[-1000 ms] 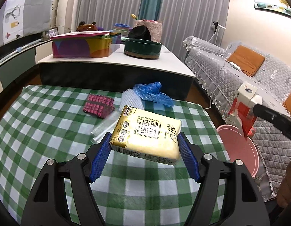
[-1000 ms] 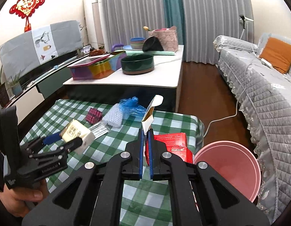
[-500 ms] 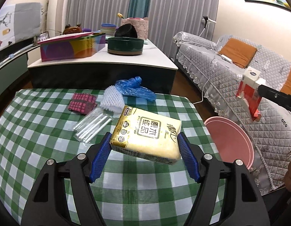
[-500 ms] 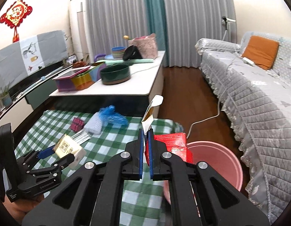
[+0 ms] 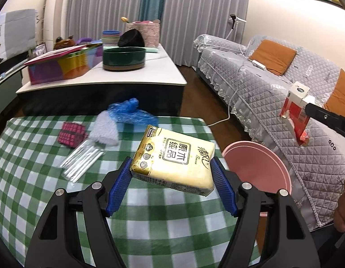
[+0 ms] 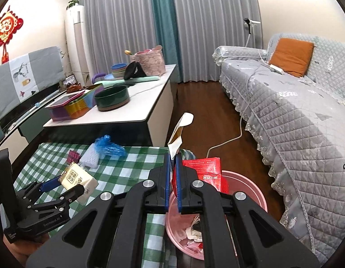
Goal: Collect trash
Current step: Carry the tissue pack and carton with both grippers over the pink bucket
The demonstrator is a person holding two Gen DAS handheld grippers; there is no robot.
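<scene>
Yellow tissue pack [image 5: 173,160] sits clamped crosswise between left gripper [image 5: 172,185] pads

A long white table [image 6: 136,109] is taken as the landmark. On it, a dark green bowl [image 6: 112,97] is set near the front end, with a colourful tin box [image 6: 74,107] just beside it on the left. Stacked bowls [image 6: 118,70] and a pink basket [image 6: 149,62] are placed at the far end. A grey quilted sofa [image 6: 295,111] with an orange cushion [image 6: 291,55] is seen well apart to the right. Grey curtains [image 6: 206,22] are hung behind the table.
</scene>
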